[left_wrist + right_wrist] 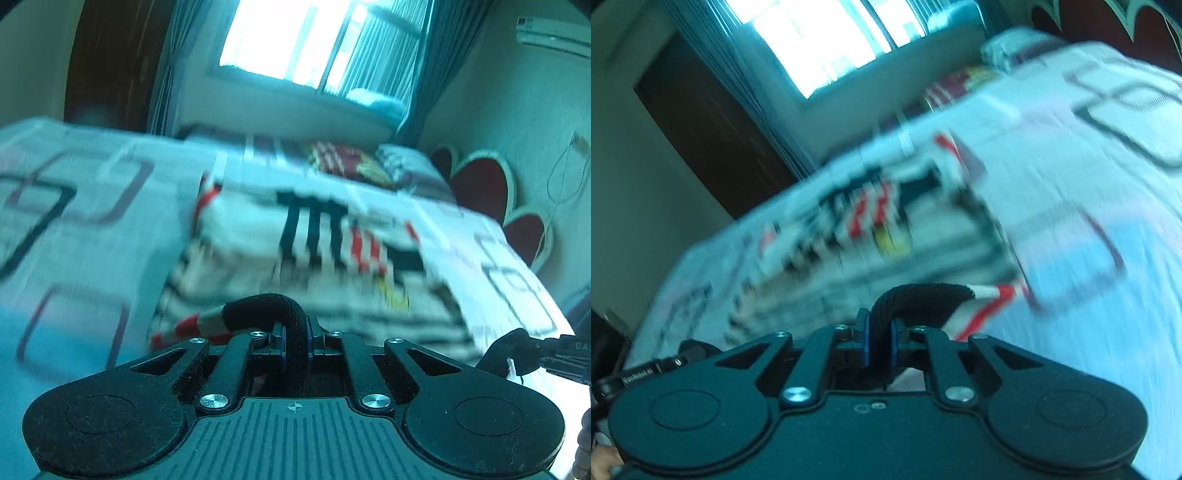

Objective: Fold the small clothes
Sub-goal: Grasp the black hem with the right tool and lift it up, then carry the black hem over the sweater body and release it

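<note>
A bed is filling most of both views, its pale sheet printed with dark and reddish rounded-square outlines. Beyond its far edge a bright window is glowing between pleated curtains, with a dark wooden door to the left of it. At the head of the bed a headboard of red hearts edged in white is standing against the wall, with a patterned pillow lying beside it. An air conditioner is hanging high on the wall; its label is too small to read.

The small garment is lying in the middle of the bed, a white knit with thin dark stripes, bold black and red bars and a yellow patch; motion blur is smearing its detail. Its near edge is ending in a thick black ribbed band next to red-and-white striping.

The left gripper is pinching that black band, its blue-padded jaws nearly together on the fabric. The right gripper is clamping the black band the same way, jaws narrow on the cloth. In the right wrist view the left gripper is showing at the left edge, with small white lettering that seems to read "EvoRobot.AI".
</note>
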A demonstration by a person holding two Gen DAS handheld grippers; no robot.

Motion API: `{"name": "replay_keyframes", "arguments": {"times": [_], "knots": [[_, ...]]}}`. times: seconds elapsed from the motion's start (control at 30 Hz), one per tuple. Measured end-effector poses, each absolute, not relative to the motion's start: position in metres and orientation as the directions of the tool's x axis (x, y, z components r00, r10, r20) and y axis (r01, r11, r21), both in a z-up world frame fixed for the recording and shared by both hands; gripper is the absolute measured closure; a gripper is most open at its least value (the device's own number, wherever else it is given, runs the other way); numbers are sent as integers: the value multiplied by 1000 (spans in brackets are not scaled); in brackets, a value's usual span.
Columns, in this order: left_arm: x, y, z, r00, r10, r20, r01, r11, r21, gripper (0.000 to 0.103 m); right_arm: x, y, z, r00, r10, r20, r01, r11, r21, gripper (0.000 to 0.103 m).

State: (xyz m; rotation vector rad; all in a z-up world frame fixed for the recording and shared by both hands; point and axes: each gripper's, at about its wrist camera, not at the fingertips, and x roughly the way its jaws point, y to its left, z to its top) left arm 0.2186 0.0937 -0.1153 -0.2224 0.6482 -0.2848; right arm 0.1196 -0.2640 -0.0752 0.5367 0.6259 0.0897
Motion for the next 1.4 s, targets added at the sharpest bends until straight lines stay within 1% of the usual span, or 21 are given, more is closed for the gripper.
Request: {"name": "replay_keyframes", "arguments": {"times": [0.23,0.4,0.5,0.53,0.6,0.67,0.73,0.77,0.8,0.83,0.87,0.9,0.93,0.97,1.0,1.1,1.17,1.23,1.3,1.37,1.4], "knots": [[333,71,-96,814,-277,-510,151,950,-274,93,237,-289,-54,856,221,-467,57,857,512,92],[428,53,-109,810,-224,-542,74,956,-284,93,331,-309,-66,851,216,-479,78,850,521,92],[477,45,-121,800,-185,-571,23,960,-279,93,377,-323,-83,839,208,-503,107,843,527,92],[493,41,-127,786,-172,-593,14,965,-262,93,392,-327,-91,831,212,-515,118,836,535,92],[523,37,-143,735,-159,-659,-11,969,-246,93,424,-333,-111,780,254,-572,142,818,557,92],[543,36,-159,688,-150,-709,-45,967,-249,93,440,-338,-130,751,239,-615,206,801,563,87],[555,38,-167,642,-170,-748,-76,956,-283,93,448,-343,-141,741,224,-633,242,791,562,83],[557,39,-167,637,-180,-750,-86,950,-301,90,450,-345,-142,744,224,-630,245,786,568,83],[558,42,-164,642,-191,-742,-87,944,-318,84,451,-346,-141,752,213,-624,243,790,562,81],[559,44,-160,652,-199,-732,-89,938,-334,68,451,-347,-139,766,191,-613,242,798,552,80],[559,45,-155,675,-181,-716,-95,940,-327,51,451,-348,-133,787,165,-594,244,801,546,72],[557,47,-149,707,-141,-693,-105,948,-300,15,450,-349,-129,801,141,-582,250,805,539,52],[553,47,-143,745,-99,-659,-113,956,-271,3,451,-349,-125,806,123,-579,249,817,520,44],[550,47,-138,768,-78,-636,-109,962,-250,3,451,-347,-122,807,112,-580,238,837,493,44],[551,48,-136,767,-90,-635,-89,966,-244,3,449,-344,-119,808,102,-580,225,857,464,46],[547,46,-138,755,-102,-648,-45,977,-207,3,446,-330,-108,817,72,-572,173,916,362,56],[539,41,-144,747,-124,-653,-2,982,-189,3,444,-316,-103,823,40,-567,141,952,272,54],[531,33,-153,725,-145,-673,42,985,-168,3,448,-300,-107,799,78,-597,79,969,234,58],[526,26,-166,712,-125,-691,51,991,-127,3,452,-283,-117,773,99,-627,31,981,193,58],[526,27,-180,682,-84,-727,34,996,-83,3,458,-275,-130,743,71,-666,25,991,133,58],[525,29,-186,672,-66,-738,26,998,-66,3,459,-276,-137,734,32,-679,42,995,93,59]]}}
